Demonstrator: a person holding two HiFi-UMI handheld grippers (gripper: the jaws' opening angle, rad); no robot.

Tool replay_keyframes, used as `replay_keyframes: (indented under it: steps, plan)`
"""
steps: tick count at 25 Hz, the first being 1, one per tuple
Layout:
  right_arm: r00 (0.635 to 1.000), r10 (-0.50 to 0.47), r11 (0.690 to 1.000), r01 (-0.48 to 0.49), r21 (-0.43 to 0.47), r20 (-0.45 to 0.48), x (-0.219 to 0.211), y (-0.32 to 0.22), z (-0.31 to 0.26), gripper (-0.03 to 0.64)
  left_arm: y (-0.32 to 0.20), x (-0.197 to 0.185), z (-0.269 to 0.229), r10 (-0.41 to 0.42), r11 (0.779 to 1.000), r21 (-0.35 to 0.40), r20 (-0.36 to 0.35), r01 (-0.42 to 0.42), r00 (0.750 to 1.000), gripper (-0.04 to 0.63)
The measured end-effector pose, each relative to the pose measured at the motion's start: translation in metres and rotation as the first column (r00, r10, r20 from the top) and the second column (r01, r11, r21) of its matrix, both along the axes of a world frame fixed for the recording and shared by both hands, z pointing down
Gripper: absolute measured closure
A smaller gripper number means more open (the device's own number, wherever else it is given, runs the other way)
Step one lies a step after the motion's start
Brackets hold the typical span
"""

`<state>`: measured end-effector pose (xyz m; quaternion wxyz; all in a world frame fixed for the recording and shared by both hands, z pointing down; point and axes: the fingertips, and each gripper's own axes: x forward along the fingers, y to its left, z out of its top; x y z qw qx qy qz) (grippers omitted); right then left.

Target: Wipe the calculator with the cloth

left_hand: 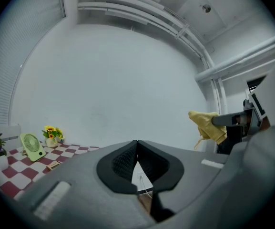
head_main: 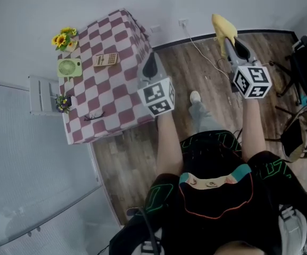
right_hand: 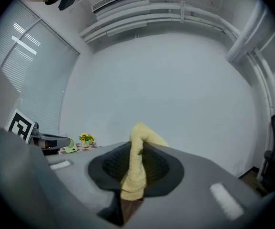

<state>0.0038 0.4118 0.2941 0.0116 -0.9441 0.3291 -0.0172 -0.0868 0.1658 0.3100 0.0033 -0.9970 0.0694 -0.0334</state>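
The small table under a red-and-white checked cover (head_main: 116, 97) stands ahead and to the person's left, so the wiping looks not yet begun. The right gripper (head_main: 229, 40), out over the wooden floor (head_main: 196, 73), pinches a crumpled yellow cloth (head_main: 222, 28) ready to carry across. The left gripper (head_main: 150, 64) has its jaws pressed together on nothing, likely free to steady the flat beige calculator (head_main: 106, 59), which lies on the table's far half beside a small green fan (head_main: 69, 67).
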Motion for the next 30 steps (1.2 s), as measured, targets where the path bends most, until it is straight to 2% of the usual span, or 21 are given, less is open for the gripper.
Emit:
replay_keyframes:
  steps: [3,6,9,19,25,30]
  plan:
    - [1.0,-0.008,1.0,0.008,-0.004,0.014,0.025,-0.01,0.007,0.551,-0.012,0.023,0.007,-0.014,1.0,-0.01,0.011,0.014,1.0,0.586]
    - [1.0,0.0,1.0,0.0,0.004,0.026,0.059,-0.014,0.011,0.551,-0.011,0.058,0.012,0.008,1.0,-0.014,0.017,-0.008,1.0,0.586]
    - [0.999,0.0,1.0,-0.001,0.002,0.054,0.095,-0.023,0.023,0.551,-0.011,0.096,0.024,0.029,0.999,-0.018,0.049,-0.028,0.998,0.586]
    - [0.991,-0.018,1.0,0.015,0.023,0.136,0.221,-0.057,0.052,0.551,-0.04,0.216,0.048,0.023,1.0,-0.003,0.147,-0.023,0.989,0.586]
    - [0.994,-0.036,0.998,0.031,0.05,0.102,0.297,-0.076,0.032,0.551,-0.055,0.289,0.022,0.012,1.0,0.023,0.11,-0.015,0.994,0.586]
    - [0.997,-0.065,0.994,0.061,0.088,0.048,0.342,-0.096,0.004,0.551,-0.066,0.326,-0.004,-0.001,0.999,0.053,0.06,-0.002,0.998,0.586]
